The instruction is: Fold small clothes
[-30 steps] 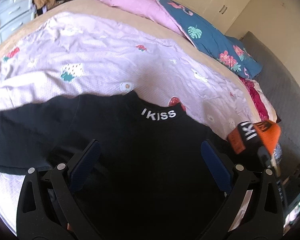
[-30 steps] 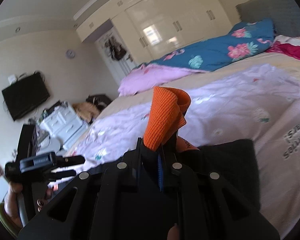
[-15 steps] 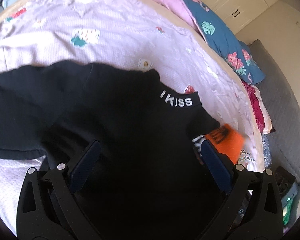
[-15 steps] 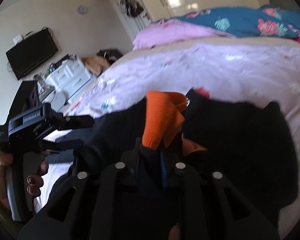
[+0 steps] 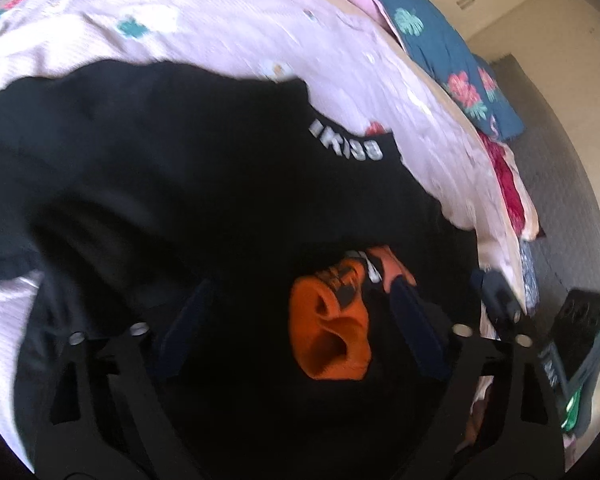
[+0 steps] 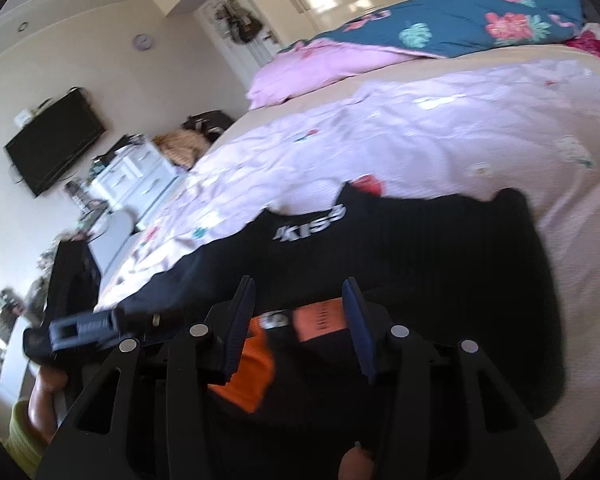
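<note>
Here, your black top (image 5: 188, 184) lies spread on the lilac bedspread (image 5: 228, 28), close to the bed's near edge, its neckband with the white lettering (image 5: 346, 142) pointing toward the far side where the pink blanket (image 6: 320, 68) and the teal flowered duvet (image 6: 460, 24) are piled. The orange cuff (image 5: 332, 336) of the sleeve lies folded in over the black body of the top, bunched into a soft roll. Your left gripper (image 5: 300, 320) hangs just above it with its jaws wide apart but closing; the cuff sits between the blue pads (image 5: 184, 324), nearer the right one, and they do not press on it. Your right gripper (image 6: 300, 320) is letting go: its jaws are opening, half spread, and the orange cloth (image 6: 320, 318) lies between and beneath its fingers without being pinched (blur hides whether a pad still brushes it). In the right wrist view the left gripper (image 6: 80, 326) shows low at the left, over the bed's near edge.
</note>
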